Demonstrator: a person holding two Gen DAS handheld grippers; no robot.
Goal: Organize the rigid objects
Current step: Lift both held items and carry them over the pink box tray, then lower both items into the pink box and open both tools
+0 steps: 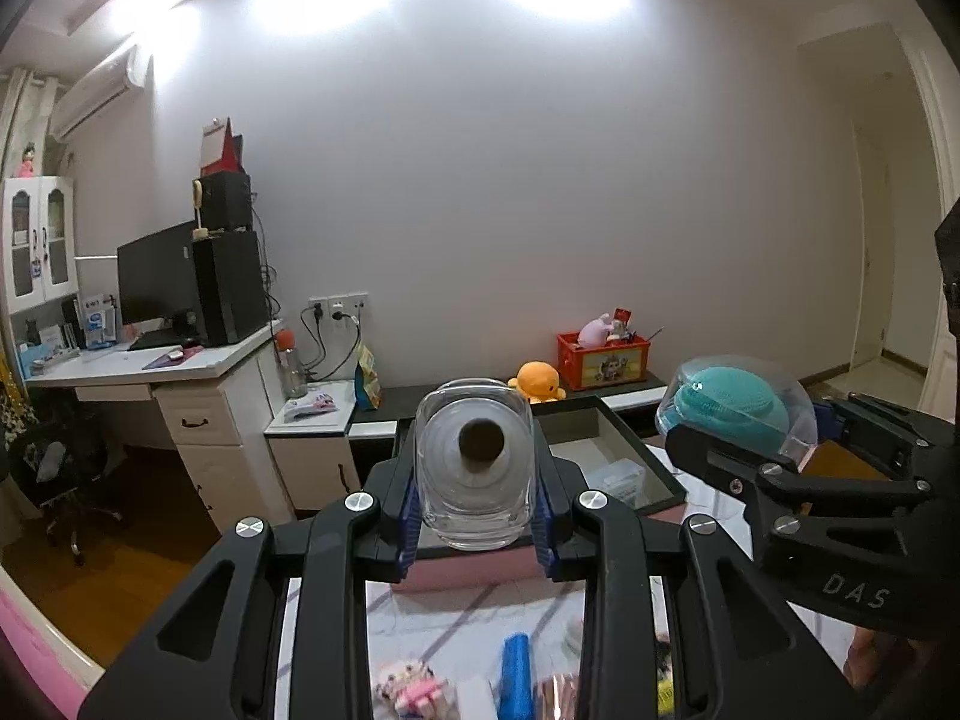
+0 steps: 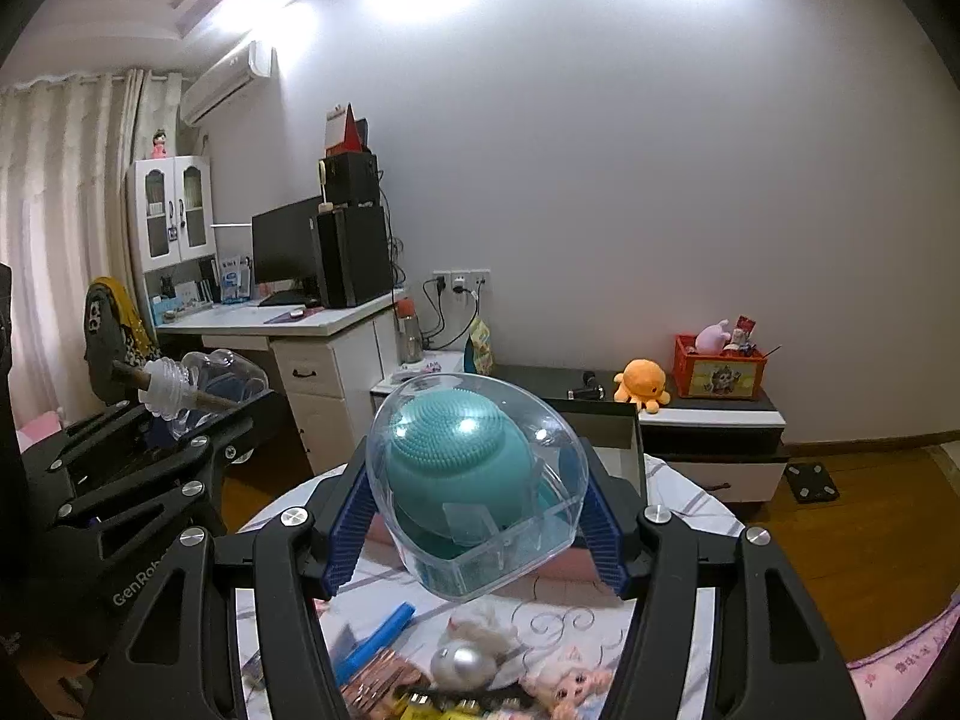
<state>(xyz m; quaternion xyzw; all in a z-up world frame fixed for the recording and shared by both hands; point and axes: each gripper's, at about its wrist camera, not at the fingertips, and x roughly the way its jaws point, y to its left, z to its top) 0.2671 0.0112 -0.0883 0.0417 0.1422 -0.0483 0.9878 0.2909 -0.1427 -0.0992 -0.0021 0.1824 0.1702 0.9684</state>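
My left gripper (image 1: 477, 483) is shut on a clear bottle (image 1: 474, 450), which I see end-on, with a dark brown round end in its middle. In the right wrist view the same bottle (image 2: 222, 375) shows a ribbed neck and a brown stick, and it sits in the left gripper (image 2: 198, 417) at the left. My right gripper (image 2: 474, 519) is shut on a clear egg-shaped case (image 2: 474, 480) holding a teal bristled brush. The case (image 1: 738, 402) hangs at the right in the left wrist view. Both are lifted above the table.
A black-framed open box (image 1: 606, 450) on a pink base stands just behind the grippers. Below, the white patterned cloth (image 2: 678, 480) carries a doll (image 2: 567, 687), a blue bar (image 1: 516, 675), a silver ball (image 2: 462, 663) and other small items. An orange plush (image 2: 642, 381) and red crate (image 2: 720, 369) sit on the far cabinet.
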